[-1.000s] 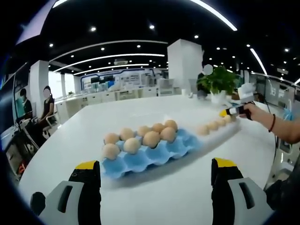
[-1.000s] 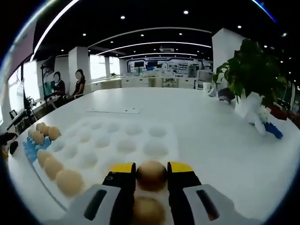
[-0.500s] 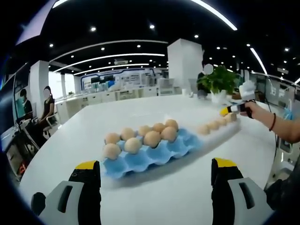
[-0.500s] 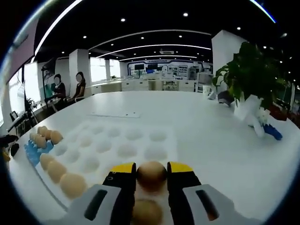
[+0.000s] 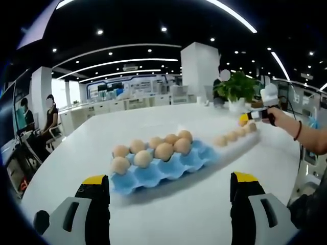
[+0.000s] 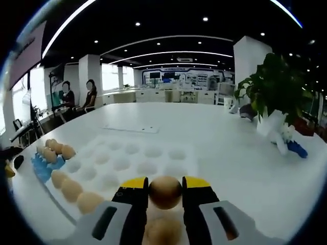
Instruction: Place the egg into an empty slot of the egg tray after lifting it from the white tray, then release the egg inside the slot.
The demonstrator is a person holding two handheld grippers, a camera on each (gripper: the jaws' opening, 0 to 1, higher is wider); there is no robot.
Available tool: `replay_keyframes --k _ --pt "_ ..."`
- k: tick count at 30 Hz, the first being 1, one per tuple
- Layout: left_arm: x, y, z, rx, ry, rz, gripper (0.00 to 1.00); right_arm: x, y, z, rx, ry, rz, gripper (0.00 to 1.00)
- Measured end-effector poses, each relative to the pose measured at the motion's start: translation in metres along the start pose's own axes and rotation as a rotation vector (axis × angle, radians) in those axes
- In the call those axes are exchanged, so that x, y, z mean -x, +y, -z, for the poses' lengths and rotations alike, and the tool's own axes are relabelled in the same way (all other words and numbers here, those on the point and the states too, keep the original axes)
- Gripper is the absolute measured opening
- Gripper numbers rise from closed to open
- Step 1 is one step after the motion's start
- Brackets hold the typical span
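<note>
1 smooth brown egg (image 6: 165, 192) sits clamped between the yellow-tipped jaws of the right gripper (image 6: 165, 190), raised above the white tray (image 6: 186, 162), where 3 eggs line its near-left edge. The left gripper (image 5: 170, 191) hangs above the white worktop (image 5: 179, 214), jaws spread wide and holding nothing. Beyond them lies the blue egg tray (image 5: 153, 173), carrying 7 eggs.
</note>
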State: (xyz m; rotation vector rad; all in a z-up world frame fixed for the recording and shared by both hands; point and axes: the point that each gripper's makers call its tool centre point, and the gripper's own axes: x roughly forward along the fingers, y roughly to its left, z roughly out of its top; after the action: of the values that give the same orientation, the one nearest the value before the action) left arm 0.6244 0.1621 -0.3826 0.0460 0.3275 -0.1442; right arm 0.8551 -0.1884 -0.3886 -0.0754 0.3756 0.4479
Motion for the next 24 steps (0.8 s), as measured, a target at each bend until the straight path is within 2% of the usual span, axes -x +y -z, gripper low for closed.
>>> replay_keyframes --k 3,24 --pt "0.0 0.0 0.0 -0.002 0.0 0.002 1.0 0.003 0.013 -0.001 0.007 -0.003 -0.018 0.27" --pt "0.005 0.004 0.0 0.002 -0.008 -0.002 1.0 -0.004 0.058 -0.011 0.033 0.001 -0.121 0.27"
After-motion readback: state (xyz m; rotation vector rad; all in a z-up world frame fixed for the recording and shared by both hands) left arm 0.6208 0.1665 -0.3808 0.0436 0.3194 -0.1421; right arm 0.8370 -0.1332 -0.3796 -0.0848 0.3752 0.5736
